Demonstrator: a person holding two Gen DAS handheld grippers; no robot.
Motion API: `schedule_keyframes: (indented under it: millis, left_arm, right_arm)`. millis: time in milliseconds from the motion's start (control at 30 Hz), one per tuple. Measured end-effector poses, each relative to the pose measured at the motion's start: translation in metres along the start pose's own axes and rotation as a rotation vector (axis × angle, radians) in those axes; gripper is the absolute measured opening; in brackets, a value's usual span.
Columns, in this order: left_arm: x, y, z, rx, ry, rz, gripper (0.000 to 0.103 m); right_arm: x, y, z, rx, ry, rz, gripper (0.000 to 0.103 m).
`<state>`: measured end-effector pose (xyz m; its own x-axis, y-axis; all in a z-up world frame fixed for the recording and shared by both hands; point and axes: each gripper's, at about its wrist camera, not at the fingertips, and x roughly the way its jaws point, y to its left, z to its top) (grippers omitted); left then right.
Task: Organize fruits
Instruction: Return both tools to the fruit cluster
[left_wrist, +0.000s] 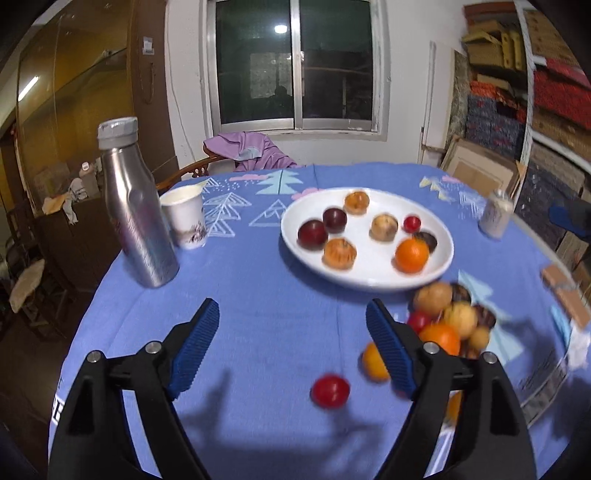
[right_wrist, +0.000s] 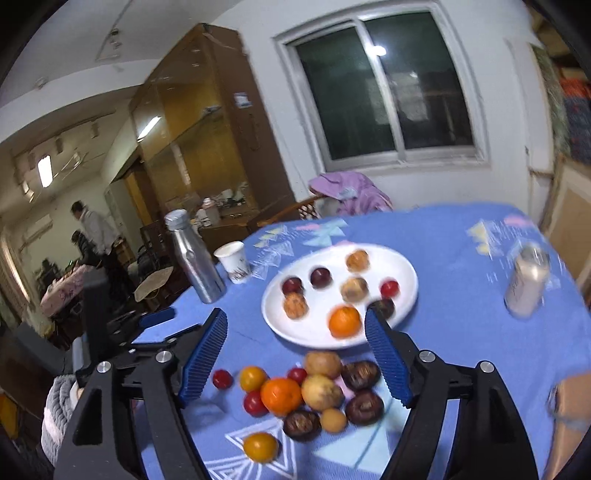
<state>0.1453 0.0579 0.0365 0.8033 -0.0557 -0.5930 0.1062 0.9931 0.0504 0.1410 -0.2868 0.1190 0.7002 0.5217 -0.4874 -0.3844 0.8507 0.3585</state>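
Note:
A white plate (left_wrist: 369, 277) (right_wrist: 280, 325) on the blue tablecloth holds several fruits: dark plums, brown spotted fruits, a small red one and an orange (left_wrist: 412, 254) (right_wrist: 344, 322). In front of the plate lies a loose pile of fruit (right_wrist: 321, 393) (left_wrist: 448, 317). A small red fruit (left_wrist: 330, 390) and an orange one (left_wrist: 373, 363) lie apart from it. My left gripper (left_wrist: 291, 314) is open above bare cloth, nothing between its fingers. My right gripper (right_wrist: 295, 321) is open above the pile, empty too.
A steel bottle (left_wrist: 135, 206) (right_wrist: 194, 258) and a paper cup (left_wrist: 184, 218) (right_wrist: 233, 261) stand left of the plate. A can (left_wrist: 495, 214) (right_wrist: 526, 282) stands to its right. A chair with purple cloth (left_wrist: 251, 149) is behind the table. People (right_wrist: 92, 232) stand far left.

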Motion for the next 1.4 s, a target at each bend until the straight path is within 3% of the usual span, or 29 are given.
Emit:
schedule_keyframes:
  millis: [133, 267, 433, 667, 933, 1033, 1300, 1400]
  left_arm:
    - [0.010, -0.003, -0.035, 0.028, 0.061, -0.013, 0.080]
    - [0.016, -0.008, -0.045, 0.050, 0.088, -0.040, 0.080]
    - [0.020, -0.010, -0.048, 0.050, 0.104, -0.065, 0.079]
    - [0.030, -0.008, -0.045, 0.016, 0.141, -0.100, 0.061]
    - [0.037, -0.015, -0.046, 0.020, 0.170, -0.150, 0.060]
    - [0.042, -0.017, -0.046, 0.014, 0.191, -0.168, 0.054]
    - [0.050, -0.019, -0.046, 0.001, 0.220, -0.186, 0.052]
    - [0.054, -0.019, -0.046, -0.009, 0.235, -0.195, 0.046]
  right_arm:
    - [0.016, -0.040, -0.022, 0.144, 0.074, -0.061, 0.078]
    - [0.019, -0.053, -0.024, 0.222, 0.080, -0.043, 0.078]
    - [0.020, -0.046, -0.028, 0.197, 0.078, -0.042, 0.081]
    - [0.023, -0.038, -0.033, 0.167, 0.116, -0.045, 0.082]
    - [0.028, -0.034, -0.036, 0.153, 0.142, -0.052, 0.082]
    - [0.029, -0.031, -0.038, 0.140, 0.150, -0.053, 0.082]
    - [0.042, -0.019, -0.046, 0.055, 0.207, -0.083, 0.082]
    - [0.047, -0.014, -0.050, 0.016, 0.227, -0.097, 0.082]
